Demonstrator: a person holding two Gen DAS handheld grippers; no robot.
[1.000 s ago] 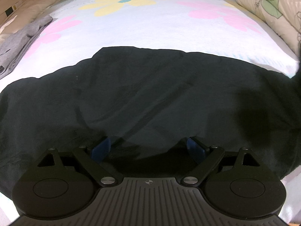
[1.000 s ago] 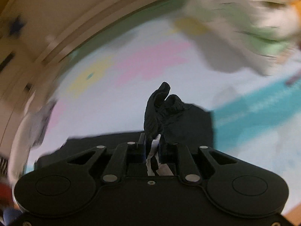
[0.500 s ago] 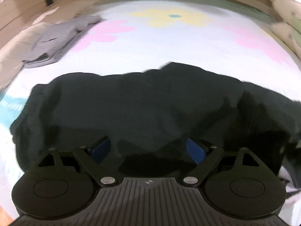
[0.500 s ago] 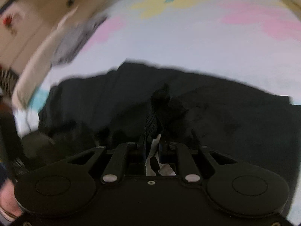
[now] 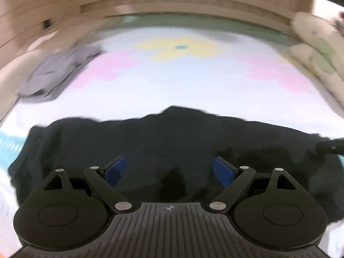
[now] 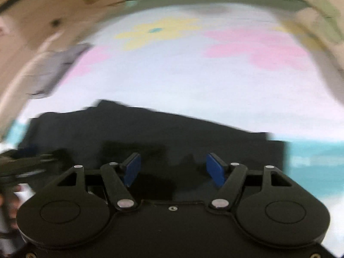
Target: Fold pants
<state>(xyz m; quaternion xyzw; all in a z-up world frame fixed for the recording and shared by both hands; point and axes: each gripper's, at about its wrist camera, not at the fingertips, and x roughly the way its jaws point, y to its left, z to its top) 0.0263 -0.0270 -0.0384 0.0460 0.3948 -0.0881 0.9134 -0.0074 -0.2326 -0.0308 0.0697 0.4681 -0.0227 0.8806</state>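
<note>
The black pants (image 5: 167, 135) lie spread on the flowered bed sheet (image 5: 172, 81), folded into a wide dark band; they also show in the right wrist view (image 6: 150, 133). My left gripper (image 5: 169, 171) is open and empty, hovering just above the near part of the pants. My right gripper (image 6: 175, 168) is open and empty too, over the pants' right half. Each gripper's tip shows at the edge of the other's view. Both views are motion-blurred.
A folded grey garment (image 5: 58, 73) lies at the far left of the bed, also in the right wrist view (image 6: 53, 68). Floral pillows (image 5: 316, 51) sit at the far right. A wooden headboard (image 5: 172, 4) runs behind the bed.
My right gripper let go of the black fabric it was pinching and opened. The carried part of the pants now lies flat on the rest. Both grippers pulled back and tilted up.
</note>
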